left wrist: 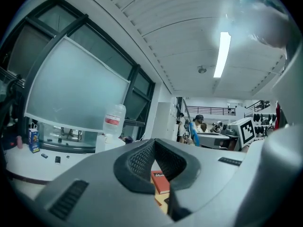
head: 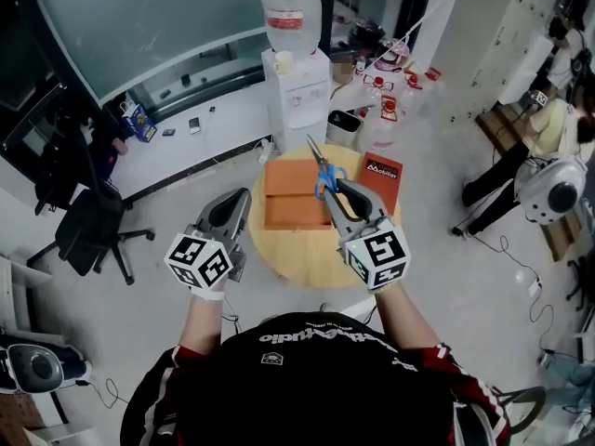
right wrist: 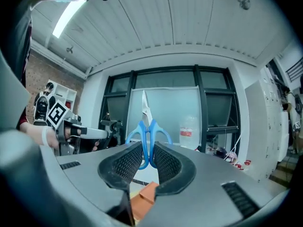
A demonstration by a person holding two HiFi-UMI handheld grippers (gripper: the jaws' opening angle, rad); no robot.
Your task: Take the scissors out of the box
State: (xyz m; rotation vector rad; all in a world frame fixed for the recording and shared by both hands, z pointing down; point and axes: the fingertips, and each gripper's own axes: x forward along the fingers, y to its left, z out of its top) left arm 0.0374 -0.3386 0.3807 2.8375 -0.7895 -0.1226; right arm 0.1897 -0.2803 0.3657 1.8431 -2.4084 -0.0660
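The left gripper [head: 242, 199] is held level beside the round table [head: 307, 256], its jaws slightly apart and empty. One orange box [head: 290, 203] sits on the table. Above it the right gripper [head: 340, 190], also level, pinches the one pair of blue-handled scissors [head: 322, 173], blades up and clear of the box. One red book [head: 381, 172] lies at the right.

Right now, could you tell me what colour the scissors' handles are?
The scissors' handles are blue; right gripper view shows it best.
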